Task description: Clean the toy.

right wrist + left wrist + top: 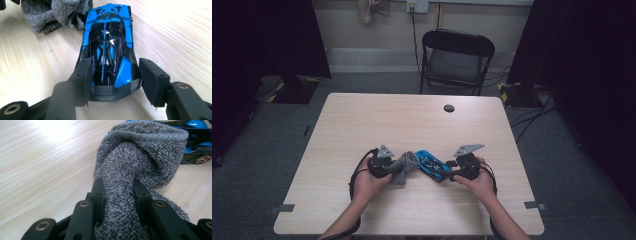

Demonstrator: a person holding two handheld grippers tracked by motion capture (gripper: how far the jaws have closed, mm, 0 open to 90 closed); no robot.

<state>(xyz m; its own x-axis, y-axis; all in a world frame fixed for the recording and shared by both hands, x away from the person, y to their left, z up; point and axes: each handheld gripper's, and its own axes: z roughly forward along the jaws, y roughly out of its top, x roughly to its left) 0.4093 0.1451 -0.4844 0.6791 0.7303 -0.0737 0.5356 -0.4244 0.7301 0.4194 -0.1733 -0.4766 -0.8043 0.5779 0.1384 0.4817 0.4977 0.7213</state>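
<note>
- Left hand (364, 182) at the near left of the pale wooden bench (362, 120), wrapped around the left gripper (393, 167), which pointed rightward toward the middle.
- Left gripper clamped tight on a grey cloth (404, 167); in the left gripper view a thick twist of that cloth (135, 162) squeezed between both black pads, bunched up beyond them and hanging down onto the wood.
- Grey three-cornered plate on top of the left gripper, black cable looping off its left side down toward the wrist.
- Cloth lying just left of the bench's middle, near the front edge, its far end touching or all but touching the nose of a blue and black toy car (430, 166).
- In the right gripper view, same cloth (50, 12) seen at the top left corner, just beside the car's front.
- Toy car (108, 47) resting on the bench between the two grippers, tail toward the right gripper (450, 174).
- Right gripper (113, 80) half open around the car's rear: left pad against the car's side, right pad apart from the bodywork with bare wood showing in the gap.
- Right hand (482, 182) behind that gripper at the near right of the bench.
- Black folding chair (455, 60) beyond the far edge of the bench, right of centre.
</note>
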